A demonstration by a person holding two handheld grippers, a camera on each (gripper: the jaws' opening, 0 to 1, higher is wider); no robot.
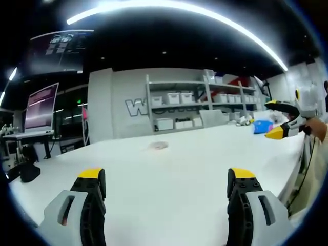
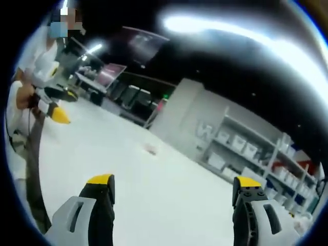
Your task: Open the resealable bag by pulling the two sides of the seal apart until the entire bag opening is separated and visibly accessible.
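A small clear resealable bag (image 1: 158,145) lies flat on the white table (image 1: 184,179), far ahead of my left gripper (image 1: 166,177), whose yellow-tipped jaws stand wide apart with nothing between them. From the right edge of the left gripper view, my right gripper (image 1: 274,119) reaches in above the table, also open. In the right gripper view the bag (image 2: 150,148) is a pale patch well beyond my open right gripper (image 2: 174,182). My left gripper (image 2: 64,105) shows at the left there, held by a person (image 2: 31,87).
A blue object (image 1: 262,126) sits near the table's far right end. Shelves with white bins (image 1: 184,100) line the grey wall behind. A monitor on a stand (image 1: 40,107) is off the table's left side. The table edge (image 1: 294,169) runs close on the right.
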